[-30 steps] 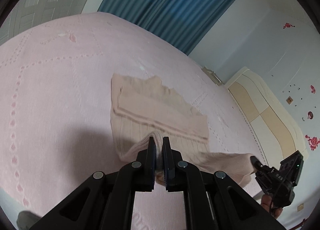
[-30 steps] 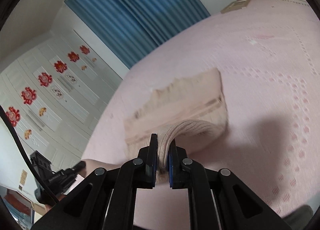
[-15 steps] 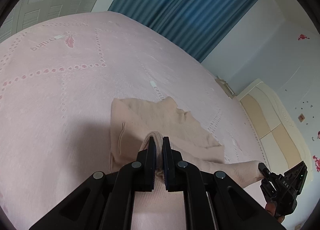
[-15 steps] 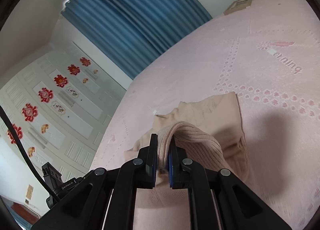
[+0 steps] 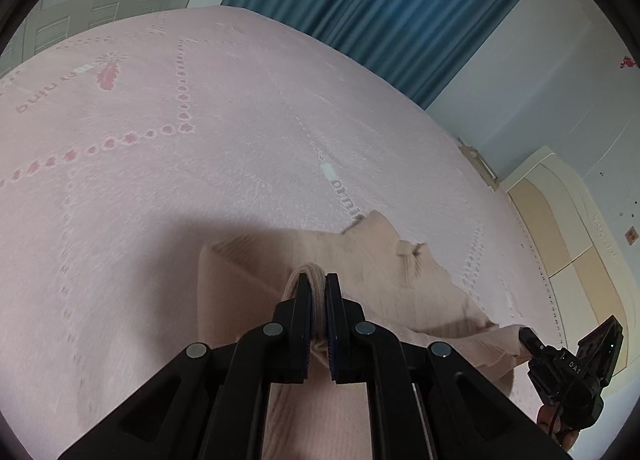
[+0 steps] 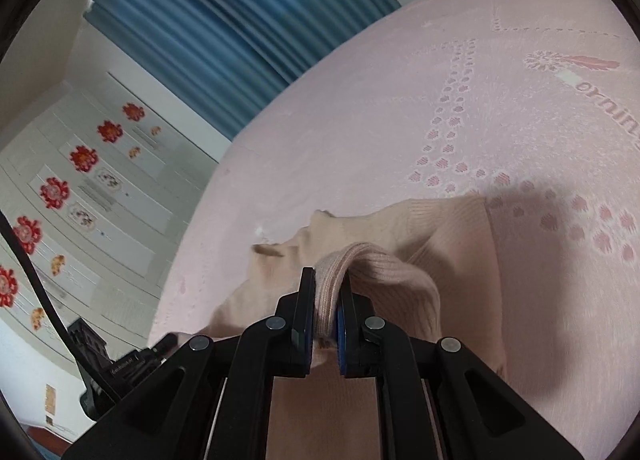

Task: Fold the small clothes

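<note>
Both tools carry the hem farther across since a second ago. Left tool (image 5: 318, 292) and right tool (image 6: 325, 292) are clamped on the beige knit sweater (image 6: 448, 232) on the pink bed (image 5: 200, 120). Keep hands level, lay edge square.

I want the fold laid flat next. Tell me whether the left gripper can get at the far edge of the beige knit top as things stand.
Probably not yet. The left gripper is shut on a bunch of the beige knit top, as is the right gripper. Nothing lies on the pink bedspread in the way, but it must let go first.
</note>
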The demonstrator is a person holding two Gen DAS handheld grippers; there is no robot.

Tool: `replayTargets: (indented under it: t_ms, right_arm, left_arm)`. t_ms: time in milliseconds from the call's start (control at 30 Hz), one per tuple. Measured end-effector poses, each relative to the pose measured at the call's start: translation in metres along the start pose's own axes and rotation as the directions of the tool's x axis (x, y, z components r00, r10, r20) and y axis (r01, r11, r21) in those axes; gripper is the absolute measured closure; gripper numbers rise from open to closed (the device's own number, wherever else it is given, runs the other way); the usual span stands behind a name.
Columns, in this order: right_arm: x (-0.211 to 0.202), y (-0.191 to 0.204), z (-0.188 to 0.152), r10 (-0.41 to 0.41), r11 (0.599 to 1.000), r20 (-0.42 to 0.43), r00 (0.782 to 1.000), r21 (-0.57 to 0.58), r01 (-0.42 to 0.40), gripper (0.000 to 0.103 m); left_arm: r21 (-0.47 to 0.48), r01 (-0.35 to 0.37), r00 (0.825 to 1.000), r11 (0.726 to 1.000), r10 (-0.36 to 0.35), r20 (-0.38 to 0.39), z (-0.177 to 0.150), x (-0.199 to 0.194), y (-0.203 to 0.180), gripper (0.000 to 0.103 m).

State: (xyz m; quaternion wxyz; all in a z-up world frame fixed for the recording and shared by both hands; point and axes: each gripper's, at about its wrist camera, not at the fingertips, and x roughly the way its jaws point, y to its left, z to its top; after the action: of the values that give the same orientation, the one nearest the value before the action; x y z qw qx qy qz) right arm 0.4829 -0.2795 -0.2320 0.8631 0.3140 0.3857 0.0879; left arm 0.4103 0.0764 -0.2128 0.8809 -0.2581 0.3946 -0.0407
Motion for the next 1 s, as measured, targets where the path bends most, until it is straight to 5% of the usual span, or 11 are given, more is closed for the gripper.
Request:
replayTargets:
  t_ms: [100,233,367,600,767,1000]
  right_arm:
    - [0.016,-0.005,0.008,-0.021,1.000,-0.017,1.000,-0.008,0.021,0.093]
    - [0.029,-0.007,0.003,-0.090,0.994,-0.008,0.996,-0.060,0.090,0.081]
    - [0.026,-0.010,-0.011,-0.094,0.991,-0.022,0.995,-0.093,0.092,0.077]
    - [-0.022,-0.012,-0.049,-0.137,0.971,-0.010,0.991,-0.199,0.132,0.077]
    - [-0.069,-0.018,-0.079,-0.198,0.951,0.000,0.980,-0.244,0.192,0.067]
    - [-0.090,-0.040,-0.131,-0.187,0.969,-0.125,0.974,-0.188,0.162,0.064]
  left_arm:
    - [-0.002,0.000,1.000,1.000,0.000,-0.026,0.006,0.015,-0.002,0.095]
    - [-0.027,-0.028,0.997,0.999,0.026,-0.076,0.011,0.031,0.002,0.069]
    - [-0.059,0.000,1.000,0.998,-0.002,-0.030,0.003,0.019,0.012,0.063]
    - [-0.014,0.009,0.998,1.000,-0.010,-0.057,-0.031,-0.013,0.020,0.060]
    - [0.037,-0.026,0.996,0.999,0.029,-0.086,-0.073,-0.052,0.022,0.060]
    - [0.025,0.005,0.994,1.000,-0.003,-0.109,-0.139,-0.090,0.023,0.057]
